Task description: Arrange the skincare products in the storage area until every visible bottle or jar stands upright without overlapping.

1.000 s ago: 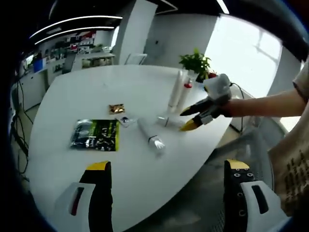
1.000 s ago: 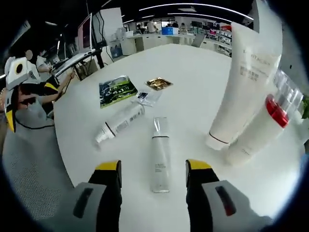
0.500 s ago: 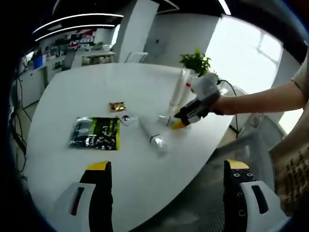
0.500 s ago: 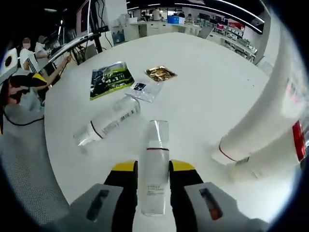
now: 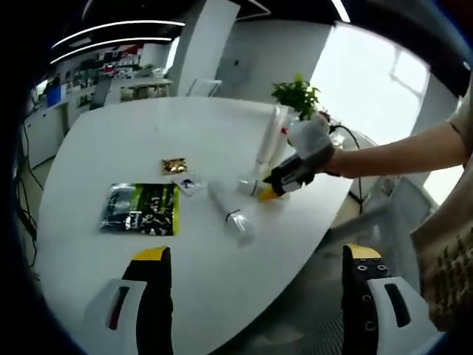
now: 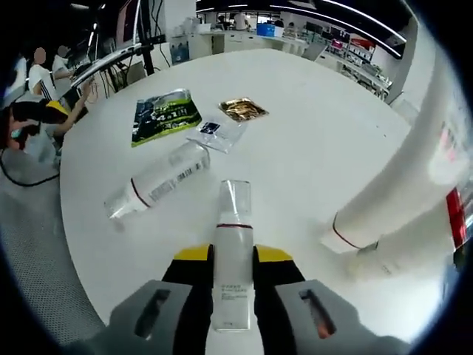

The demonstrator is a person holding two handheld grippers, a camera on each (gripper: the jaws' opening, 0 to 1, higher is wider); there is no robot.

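On a round white table, the right gripper pinches a slim white bottle lying on its side, its yellow-tipped jaws pressed against the bottle's flanks. The bottle's clear cap points away from the gripper, a thin red ring marking where cap meets body; small print on the body is too fine to read. Just left of this bottle lies a second bottle, also on its side, white with a clear cap and dark lettering. Beyond that second bottle sit a clear sachet, a gold sachet and a green-and-black packet, all flat; what any of them contains cannot be made out. To the right of the gripped bottle stand two tall white tubes, cap-down, cut off by the frame edge, one bearing a red band. In the left gripper view, the left gripper hangs off the table's near edge, jaws spread wide and holding nothing.
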